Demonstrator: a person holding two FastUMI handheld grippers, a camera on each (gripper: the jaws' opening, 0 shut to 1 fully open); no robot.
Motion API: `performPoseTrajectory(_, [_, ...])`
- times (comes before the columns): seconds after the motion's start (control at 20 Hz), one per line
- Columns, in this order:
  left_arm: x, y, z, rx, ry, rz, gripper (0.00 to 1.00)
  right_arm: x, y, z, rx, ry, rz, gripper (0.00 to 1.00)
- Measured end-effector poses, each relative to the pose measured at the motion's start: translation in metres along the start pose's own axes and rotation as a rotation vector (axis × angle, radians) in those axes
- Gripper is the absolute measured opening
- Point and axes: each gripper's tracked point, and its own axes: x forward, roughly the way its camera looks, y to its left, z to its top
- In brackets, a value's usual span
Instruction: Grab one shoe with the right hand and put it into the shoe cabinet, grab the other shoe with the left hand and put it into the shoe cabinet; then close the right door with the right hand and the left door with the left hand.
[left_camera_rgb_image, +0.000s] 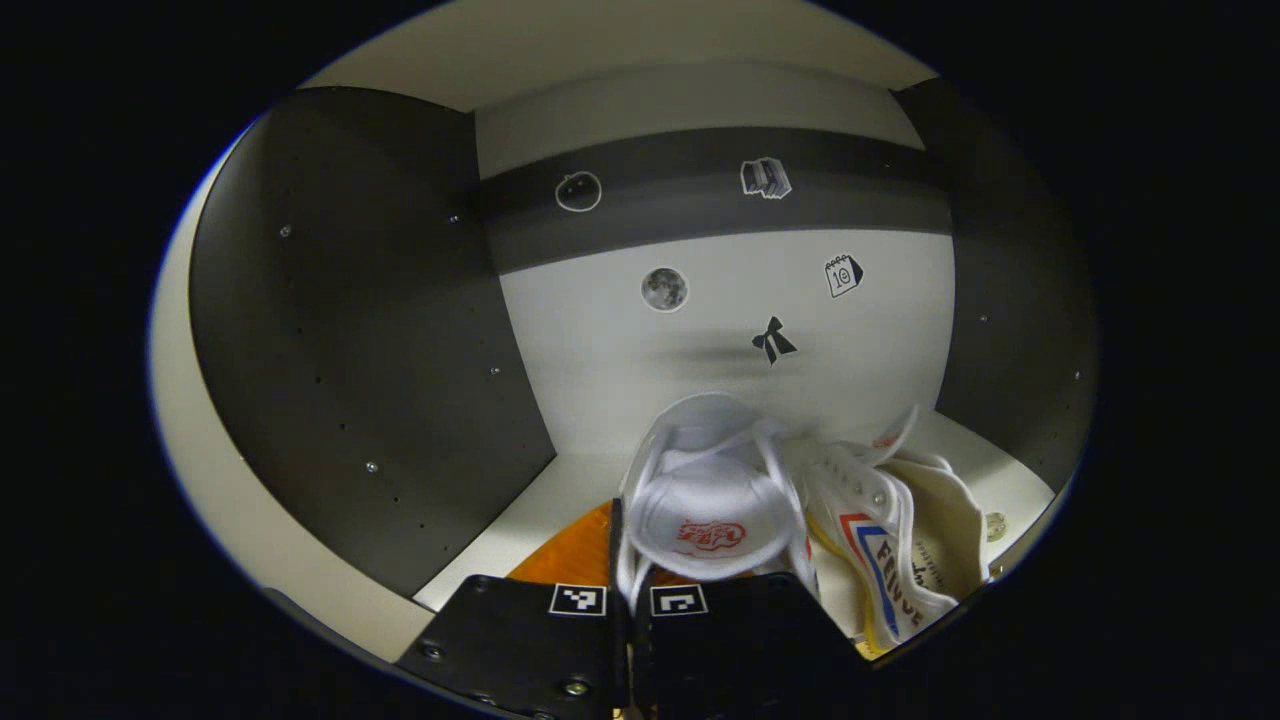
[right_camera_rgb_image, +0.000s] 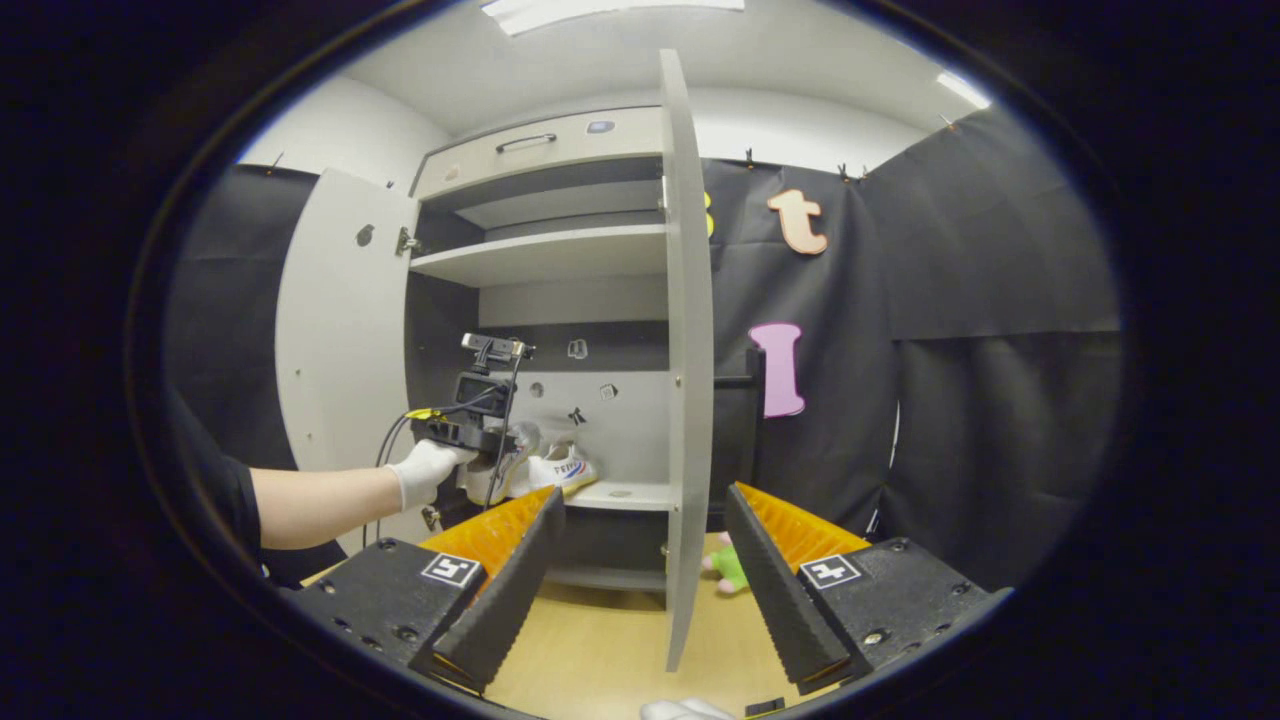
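The shoe cabinet (right_camera_rgb_image: 560, 260) stands with both doors open; the right door (right_camera_rgb_image: 685, 400) is edge-on before the right tool (right_camera_rgb_image: 640, 590), whose fingers are spread wide with nothing between them. On the lower shelf (left_camera_rgb_image: 560, 490) the left tool (left_camera_rgb_image: 630, 590) pinches the second shoe (left_camera_rgb_image: 710, 500), beside the first shoe (left_camera_rgb_image: 900, 540); a gloved hand (right_camera_rgb_image: 425, 470) holds this tool.

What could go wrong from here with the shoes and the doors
The left gripper grips the second shoe against the first shoe; letting go carelessly could knock either off the shelf. The right gripper waits open near the right door; swinging it early could hit the arm.
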Motion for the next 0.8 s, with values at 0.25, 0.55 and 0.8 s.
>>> performPoseTrajectory(0.25, [0.011,-0.014,0.001,-0.021,0.012,-0.063,0.16,0.004,0.004,-0.004,-0.006,0.019,0.011,1.0])
performPoseTrajectory(0.55, [-0.006,0.008,0.017,-0.003,-0.088,-0.029,0.94,0.003,-0.001,-0.003,-0.009,0.016,-0.006,1.0])
performPoseTrajectory(0.8, [-0.037,0.016,0.037,-0.033,-0.16,-0.047,0.96,0.002,0.003,-0.003,-0.006,0.017,0.003,1.0])
